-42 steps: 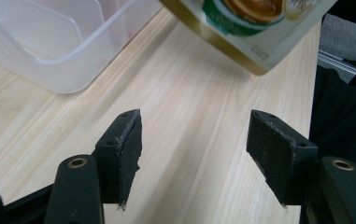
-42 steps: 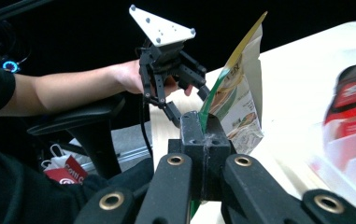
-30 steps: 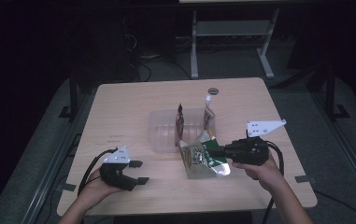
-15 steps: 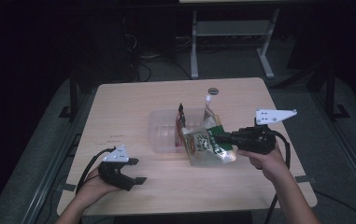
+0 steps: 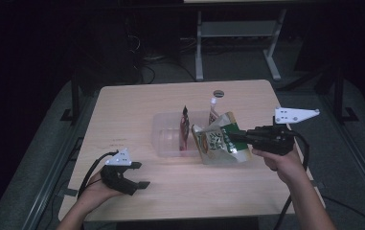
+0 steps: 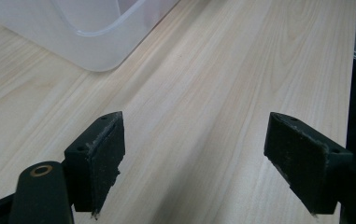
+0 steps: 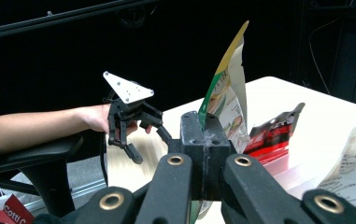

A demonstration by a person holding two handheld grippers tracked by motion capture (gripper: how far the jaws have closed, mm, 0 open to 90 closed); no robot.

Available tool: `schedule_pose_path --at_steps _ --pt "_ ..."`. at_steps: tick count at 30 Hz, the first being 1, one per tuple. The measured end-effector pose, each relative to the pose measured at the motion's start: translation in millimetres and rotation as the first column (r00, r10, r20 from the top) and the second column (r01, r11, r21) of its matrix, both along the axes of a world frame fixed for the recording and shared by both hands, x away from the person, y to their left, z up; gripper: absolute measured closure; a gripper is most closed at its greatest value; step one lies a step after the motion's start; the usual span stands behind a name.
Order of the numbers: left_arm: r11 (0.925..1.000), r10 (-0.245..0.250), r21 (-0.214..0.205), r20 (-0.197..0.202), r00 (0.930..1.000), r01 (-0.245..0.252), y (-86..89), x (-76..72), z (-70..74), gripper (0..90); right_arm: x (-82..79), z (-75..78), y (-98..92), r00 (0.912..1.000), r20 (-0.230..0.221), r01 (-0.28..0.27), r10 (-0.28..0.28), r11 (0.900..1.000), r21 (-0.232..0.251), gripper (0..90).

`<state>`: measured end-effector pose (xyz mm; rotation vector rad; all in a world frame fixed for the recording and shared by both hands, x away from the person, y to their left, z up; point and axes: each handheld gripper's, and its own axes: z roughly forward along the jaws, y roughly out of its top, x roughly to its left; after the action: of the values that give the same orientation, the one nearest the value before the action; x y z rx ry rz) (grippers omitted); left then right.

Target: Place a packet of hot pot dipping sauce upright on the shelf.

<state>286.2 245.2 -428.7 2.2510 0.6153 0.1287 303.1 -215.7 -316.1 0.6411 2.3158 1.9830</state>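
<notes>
A green snack bag (image 5: 218,142) hangs clear of the table (image 5: 137,105), pinched at one edge by the right gripper (image 5: 235,137) — in the right gripper view its two jaws press together on the bag (image 7: 226,100), which stands up on edge above them. In the high view the bag sits at the right end of a clear plastic bin (image 5: 166,139), partly over that end and partly over the bare wood beside it; whether it touches the bin's rim cannot be told.

The bin lies near the middle of the table. Inside it a dark red packet (image 5: 184,130) stands upright, and a pale packet (image 5: 213,114) stands toward the bin's far right corner. In the right gripper view the red packet (image 7: 274,133) shows just behind the green bag, and the pale one (image 7: 351,170) is at the right edge.

A small round dark object (image 5: 218,93) lies near the far edge of the table, well apart from the bin.

The left gripper (image 5: 139,175) rests near the table's near left corner, held in the person's left hand (image 5: 96,191). Its jaws stand wide apart with nothing between them — bare wood below and a corner of the bin (image 6: 80,30) ahead.
</notes>
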Motion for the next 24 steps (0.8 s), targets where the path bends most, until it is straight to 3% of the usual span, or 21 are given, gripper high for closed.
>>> schedule_pose_path --at_steps 7,17,24 --pt "1.0 -0.001 0.001 -0.001 1.0 0.001 -1.0 0.4 -0.4 19.7 1.1 3.2 -5.6 0.9996 0.005 0.027 -0.028 0.9996 0.002 90.0" --pt "0.9999 -0.006 0.016 -0.013 0.9999 0.006 -0.7 2.2 -3.0 19.4 27.3 -1.4 11.2 0.9967 -0.016 0.079 -0.079 0.9967 -0.019 90.0" --pt "0.9997 -0.01 0.023 -0.02 0.9998 0.011 -1.6 2.5 -4.1 18.8 49.6 -4.1 24.6 0.9892 -0.027 0.143 -0.144 0.9889 -0.041 90.0"
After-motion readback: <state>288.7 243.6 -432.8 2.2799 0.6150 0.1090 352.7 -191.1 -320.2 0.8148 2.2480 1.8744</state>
